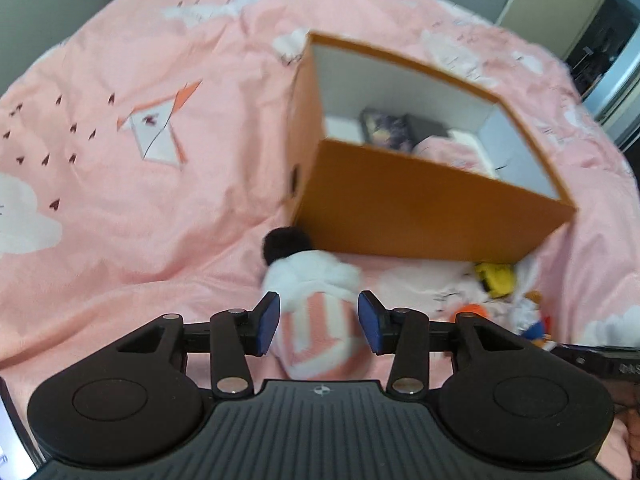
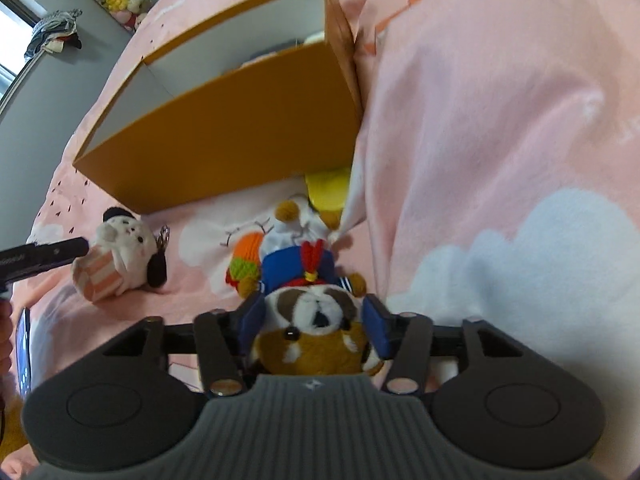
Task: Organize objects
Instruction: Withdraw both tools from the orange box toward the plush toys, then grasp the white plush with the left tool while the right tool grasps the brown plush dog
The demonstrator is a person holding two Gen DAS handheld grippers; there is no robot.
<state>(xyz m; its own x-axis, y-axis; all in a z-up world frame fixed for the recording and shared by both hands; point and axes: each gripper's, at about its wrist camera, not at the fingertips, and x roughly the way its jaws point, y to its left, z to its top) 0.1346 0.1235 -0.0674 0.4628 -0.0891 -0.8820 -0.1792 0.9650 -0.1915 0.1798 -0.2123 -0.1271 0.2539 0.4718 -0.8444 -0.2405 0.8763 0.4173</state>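
An open orange box (image 1: 420, 208) with white inner walls stands on the pink bed, with several items inside; it also shows in the right wrist view (image 2: 240, 132). A white plush with black ears and a pink-striped pouch (image 1: 316, 316) lies in front of the box. My left gripper (image 1: 318, 322) is open around it, pads on either side, not pressing. In the right wrist view the same plush (image 2: 120, 256) lies at left. My right gripper (image 2: 314, 322) is closed on a brown-and-white dog plush in a blue sailor outfit (image 2: 316, 332).
A yellow toy (image 2: 326, 192), an orange-and-green knitted toy (image 2: 244, 258) and another small plush (image 2: 298, 216) lie beside the box's front. A raised fold of pink duvet (image 2: 500, 140) rises on the right. A phone (image 2: 24, 344) lies at the far left.
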